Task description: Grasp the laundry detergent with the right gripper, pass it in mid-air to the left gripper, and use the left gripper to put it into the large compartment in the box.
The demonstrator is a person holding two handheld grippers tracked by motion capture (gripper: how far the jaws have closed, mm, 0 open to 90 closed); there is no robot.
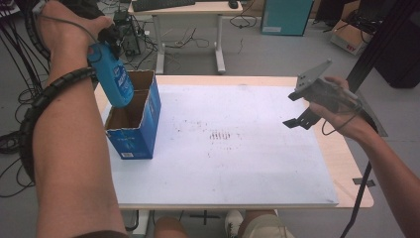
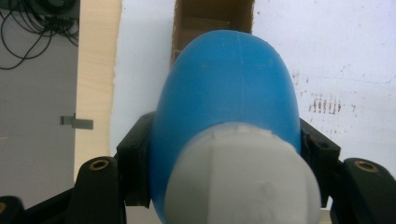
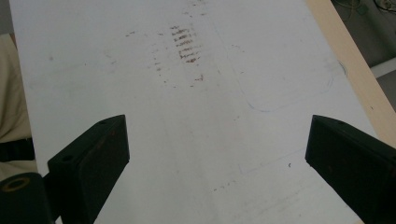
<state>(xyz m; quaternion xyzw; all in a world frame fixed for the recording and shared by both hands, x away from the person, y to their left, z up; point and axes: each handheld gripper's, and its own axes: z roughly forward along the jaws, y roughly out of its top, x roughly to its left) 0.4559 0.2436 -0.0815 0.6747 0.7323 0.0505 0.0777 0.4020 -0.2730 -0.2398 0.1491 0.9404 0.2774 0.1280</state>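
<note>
The left gripper view reveals the blue bottle's (image 2: 224, 107) white cap (image 2: 243, 177), which the high view hides. The left gripper (image 1: 106, 42) clamps the bottle, its lower end dipping into the open blue carton (image 1: 133, 124). The right gripper (image 1: 309, 106) hovers wide open, empty, over the white board (image 1: 237, 158).

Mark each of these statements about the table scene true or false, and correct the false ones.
1. The left tool is shut on the blue bottle. True.
2. The bottle lies flat on the white board. False: it is held in the air over the open cardboard box.
3. The right tool holds a cloth. False: its jaws stand wide apart with nothing between them.
4. The box stands at the left side of the white board. True.
5. The bottle has a white cap. True.
</note>
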